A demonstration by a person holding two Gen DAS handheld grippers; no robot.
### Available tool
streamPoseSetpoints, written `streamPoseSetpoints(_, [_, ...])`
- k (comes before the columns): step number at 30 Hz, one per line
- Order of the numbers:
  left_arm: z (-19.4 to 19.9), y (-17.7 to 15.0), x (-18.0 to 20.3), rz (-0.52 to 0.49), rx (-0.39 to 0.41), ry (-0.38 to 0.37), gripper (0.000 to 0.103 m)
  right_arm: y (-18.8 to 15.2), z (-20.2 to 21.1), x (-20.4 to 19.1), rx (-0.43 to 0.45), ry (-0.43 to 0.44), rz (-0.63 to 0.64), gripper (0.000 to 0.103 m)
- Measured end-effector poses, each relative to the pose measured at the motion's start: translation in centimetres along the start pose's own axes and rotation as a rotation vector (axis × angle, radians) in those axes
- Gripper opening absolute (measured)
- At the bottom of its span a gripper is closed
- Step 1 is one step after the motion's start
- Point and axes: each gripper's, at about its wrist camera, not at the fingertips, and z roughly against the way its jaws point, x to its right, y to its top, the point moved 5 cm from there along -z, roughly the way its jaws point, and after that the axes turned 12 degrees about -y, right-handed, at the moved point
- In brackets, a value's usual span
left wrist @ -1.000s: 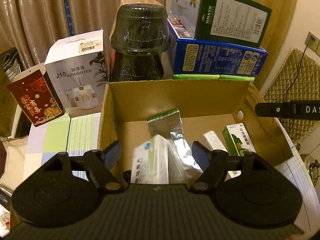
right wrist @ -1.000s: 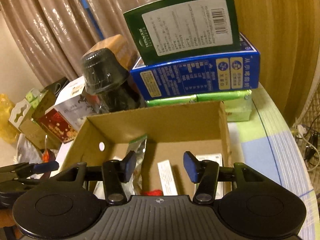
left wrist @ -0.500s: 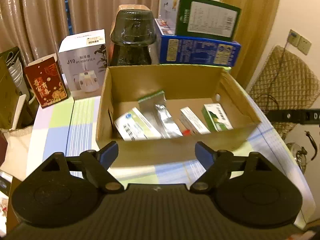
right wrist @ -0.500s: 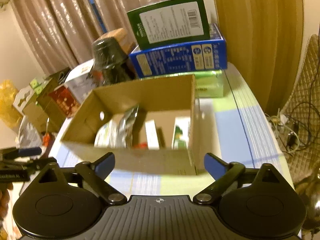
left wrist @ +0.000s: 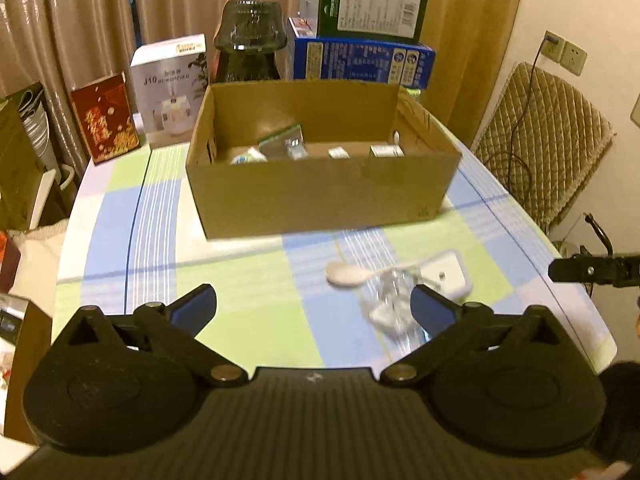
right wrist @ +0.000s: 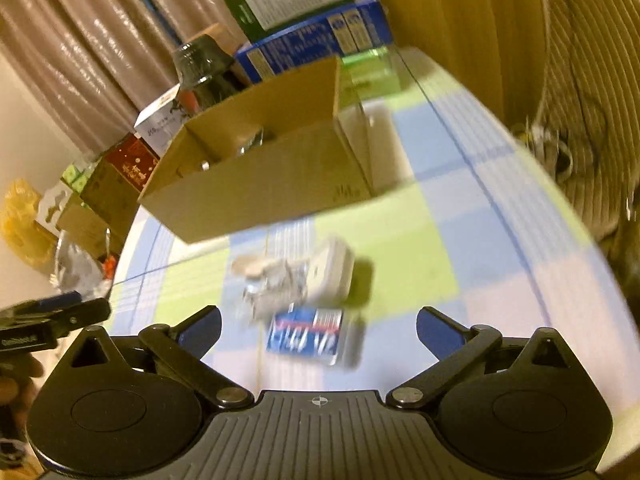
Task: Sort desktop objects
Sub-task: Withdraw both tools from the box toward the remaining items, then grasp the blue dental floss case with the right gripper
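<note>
An open cardboard box stands mid-table with several small packets and boxes inside; it also shows in the right wrist view. In front of it lie a pale spoon, a clear crumpled wrapper and a white flat case. The right wrist view shows the white case, the wrapper and a blue packet. My left gripper is open and empty, near the table's front. My right gripper is open and empty, just short of the blue packet.
Behind the cardboard box stand a white humidifier box, a red carton, a dark jar with an upturned bowl, and stacked blue and green boxes. A quilted chair is at the right. The tablecloth is checked.
Both grippers have pulled back from over the cardboard box toward the table's front and opened wider. The loose objects in front of the box have come into view.
</note>
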Motion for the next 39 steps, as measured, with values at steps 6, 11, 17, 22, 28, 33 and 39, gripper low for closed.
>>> streamPoseSetpoints(6, [0.1,-3.2,0.5,0.043,0.002,0.035,0.102,-3.2,-0.2,0.0,-0.022,-0.020,0.023,0.101])
streamPoseSetpoints(11, [-0.7,-4.4,0.7,0.076,0.002,0.051,0.102,-4.7,-1.4,-0.4,-0.033,-0.028,0.032,0.101])
streamPoseSetpoints(17, [-3.0,-4.8,-0.1,0.089,0.003,0.061,0.102,-5.4,-4.2,-1.3,-0.030,-0.057,0.031,0.101])
streamPoseSetpoints(22, [-5.6,-5.4,-1.9,0.125,0.013,0.073,0.102,-5.9,-6.9,-2.2,-0.028,-0.077,0.024,0.101])
streamPoseSetpoints(28, [-7.5,-6.2,-3.7,0.111,0.010,0.109,0.102,-5.5,-9.3,-3.6,0.012,-0.109,0.059,0.101])
streamPoseSetpoints(33, [-9.1,-6.8,-4.2,0.065,-0.040,0.118,0.102,-5.8,-11.2,-4.8,0.028,-0.154,0.109,0.101])
streamPoseSetpoints(39, [-9.7,-6.9,-4.4,0.034,-0.054,0.100,0.102,-5.8,-12.9,-5.0,0.018,-0.198,0.155,0.095])
